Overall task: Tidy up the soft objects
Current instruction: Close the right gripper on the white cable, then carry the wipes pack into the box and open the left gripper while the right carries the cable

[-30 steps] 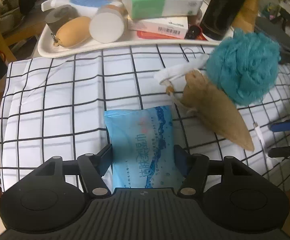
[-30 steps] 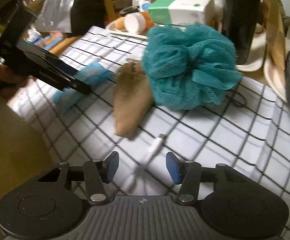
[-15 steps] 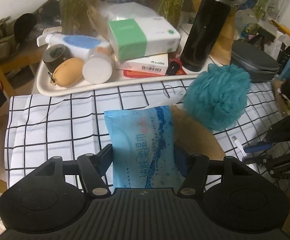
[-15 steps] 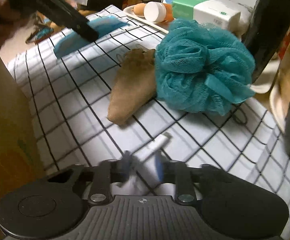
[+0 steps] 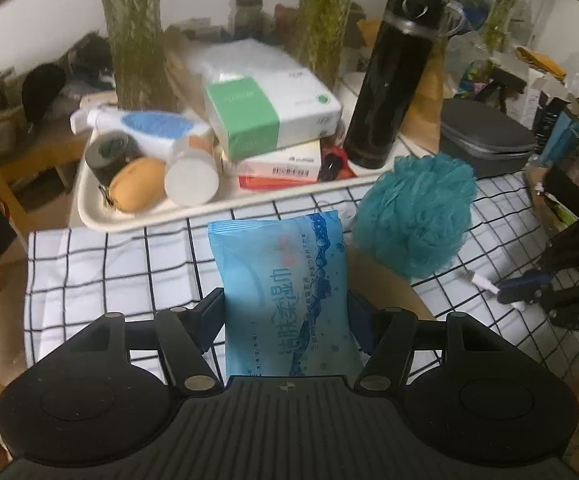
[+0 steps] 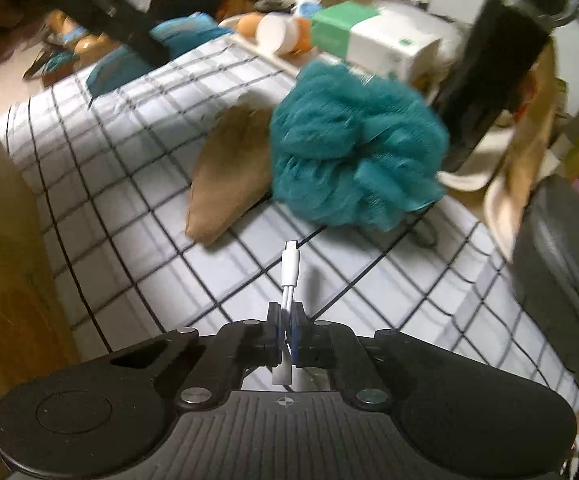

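My left gripper [image 5: 287, 304] is shut on a blue wet-wipes pack [image 5: 285, 280] and holds it above the checked cloth [image 5: 121, 264]. A teal bath pouf [image 5: 417, 212] lies on the cloth to the right, and it also shows in the right wrist view [image 6: 353, 152]. A brown soft pouch [image 6: 229, 184] lies beside the pouf, partly hidden behind the pack in the left wrist view [image 5: 381, 276]. My right gripper [image 6: 286, 320] is shut on a short white cable adapter [image 6: 291, 264], lifted just over the cloth. It shows at the right edge of the left wrist view [image 5: 529, 284].
A cream tray [image 5: 101, 216] at the back holds a tissue box [image 5: 269, 112], bottles, a tape roll and a tan pouch. A tall black flask [image 5: 393, 80] and a grey case [image 5: 485, 140] stand behind the cloth. Plants line the wall.
My left gripper has lifted the wipes pack off the cloth and raised it. My right gripper has closed on the white cable adapter and picked it up.
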Motion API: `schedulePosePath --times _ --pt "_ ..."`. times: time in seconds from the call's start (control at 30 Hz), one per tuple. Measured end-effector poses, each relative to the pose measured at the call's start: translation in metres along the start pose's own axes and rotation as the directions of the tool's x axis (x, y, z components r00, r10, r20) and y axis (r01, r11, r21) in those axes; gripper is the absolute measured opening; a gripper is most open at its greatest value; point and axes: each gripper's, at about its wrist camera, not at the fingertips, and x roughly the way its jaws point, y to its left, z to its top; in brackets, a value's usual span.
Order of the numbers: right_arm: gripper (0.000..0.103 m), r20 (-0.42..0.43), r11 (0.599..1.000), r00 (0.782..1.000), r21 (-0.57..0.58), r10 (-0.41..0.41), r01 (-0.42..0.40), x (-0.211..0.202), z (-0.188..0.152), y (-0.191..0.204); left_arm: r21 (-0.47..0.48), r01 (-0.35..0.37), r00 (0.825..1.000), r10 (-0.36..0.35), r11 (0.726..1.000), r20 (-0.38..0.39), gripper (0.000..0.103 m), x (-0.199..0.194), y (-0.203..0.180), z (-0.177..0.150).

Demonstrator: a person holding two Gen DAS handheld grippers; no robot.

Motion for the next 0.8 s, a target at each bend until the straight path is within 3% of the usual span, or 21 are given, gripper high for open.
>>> schedulePosePath --times 0.27,0.4,0.53,0.8 --pt "0.006 0.071 0.99 0.993 0.111 -0.094 0.086 -0.044 0.004 0.0 0.022 -0.028 0.999 0.027 0.999 0.031 0.062 -0.039 -0.01 0.007" --pt "0.006 0.119 0.974 0.982 0.189 -0.146 0.122 -0.072 0.002 0.003 0.038 -0.035 0.999 0.033 0.999 0.035 0.063 -0.06 -0.015 0.008" --pt "0.006 0.135 0.964 0.969 0.196 -0.209 0.18 -0.099 0.001 0.018 0.053 -0.039 0.998 0.037 0.998 0.043 0.062 -0.082 -0.02 0.006" --pt "0.006 0.161 0.941 0.957 0.28 -0.241 0.19 -0.155 -0.006 0.046 0.086 -0.014 0.998 0.009 0.996 0.063 0.062 -0.129 -0.037 0.0"
